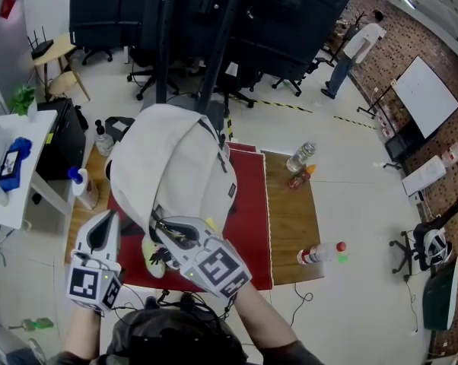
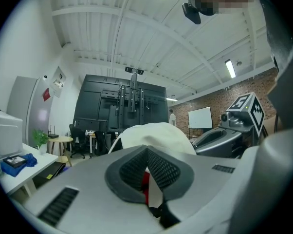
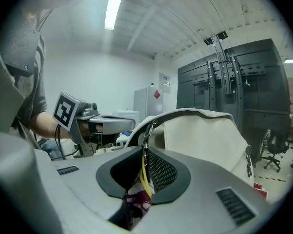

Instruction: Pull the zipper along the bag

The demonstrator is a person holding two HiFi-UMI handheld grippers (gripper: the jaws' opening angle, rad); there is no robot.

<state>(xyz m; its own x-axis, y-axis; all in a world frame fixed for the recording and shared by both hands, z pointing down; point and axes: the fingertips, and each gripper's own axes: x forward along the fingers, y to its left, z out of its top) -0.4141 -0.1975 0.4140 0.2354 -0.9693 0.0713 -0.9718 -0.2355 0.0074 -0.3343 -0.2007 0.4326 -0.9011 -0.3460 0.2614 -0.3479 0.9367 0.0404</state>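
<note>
By the left edge of the table (image 1: pixel 294 226) we see a pump bottle (image 1: pixel 103 137) and a blue-capped bottle (image 1: pixel 79 182); their labels are too small to read, and we cannot tell what is in them. The left gripper (image 1: pixel 106 220), at the near left, has its jaws clenched, with a thin strip of pale fabric from the bag (image 1: pixel 168 166) showing between the pads. Its marker cube carries only a black-and-white square pattern, no words.

The cream bag is held upright over the red mat (image 1: pixel 248 234) that covers the table's middle, hiding much of it. A small dark tag (image 1: pixel 232 191) on the bag's side cannot be read.

The right gripper (image 1: pixel 159 234), just beside the left one at the bag's near end, grasps the zipper pull (image 3: pixel 145 139), a metal clasp at the end of the dark zipper line. A yellow cord (image 3: pixel 142 179) and a purple-and-white charm (image 3: pixel 137 199) hang down between the pads, the charm partly cut off by the gripper body.

On the bare wood near the table's far right corner lie a clear bottle (image 1: pixel 300 157) and a bottle with orange contents (image 1: pixel 298 178). A third bottle (image 1: pixel 314 255) lies at the near right corner.
</note>
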